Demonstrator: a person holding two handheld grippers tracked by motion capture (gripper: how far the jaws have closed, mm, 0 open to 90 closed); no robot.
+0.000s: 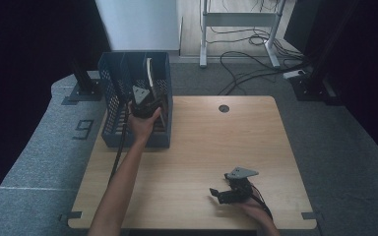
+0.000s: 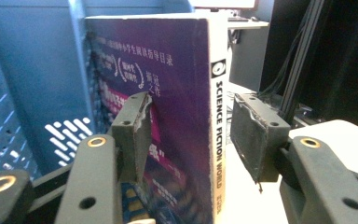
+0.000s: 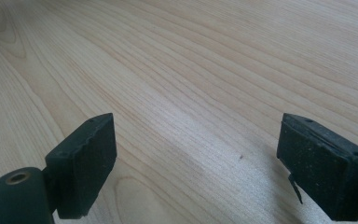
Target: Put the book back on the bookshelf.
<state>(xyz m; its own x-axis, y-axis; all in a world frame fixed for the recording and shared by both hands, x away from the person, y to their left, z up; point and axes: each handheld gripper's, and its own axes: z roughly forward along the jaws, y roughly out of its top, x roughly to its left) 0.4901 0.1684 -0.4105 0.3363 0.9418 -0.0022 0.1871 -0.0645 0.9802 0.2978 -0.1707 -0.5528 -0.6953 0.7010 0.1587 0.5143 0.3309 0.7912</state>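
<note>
Blue plastic makes up the one container on the desk (image 1: 216,147): a perforated file rack (image 1: 113,93) standing at the far left corner, split by upright dividers into compartments. How many compartments it has cannot be told for sure from the high view. One book (image 2: 168,116) stands upright in the rack's right-hand part, its purple cover facing sideways and its white spine, printed "SCIENCE FICTION WORLD", turned toward the left gripper. In the high view a pale upright edge shows in that same part of the rack, just beyond the gripper; whether more items sit beside it cannot be told.

Two grippers are at work, one in each hand. The left gripper (image 2: 189,135) reaches into the rack, with the book between its jaws: the left pad lies against the purple cover, while the right pad stands a little clear of the spine side, so the jaws straddle the book without clamping it. The right gripper (image 3: 196,158) rests low over the bare wood near the desk's front right edge, well apart from the rack, its jaws wide open with nothing between them.

One round cable hole (image 1: 223,108) sits near the desk's far edge.
</note>
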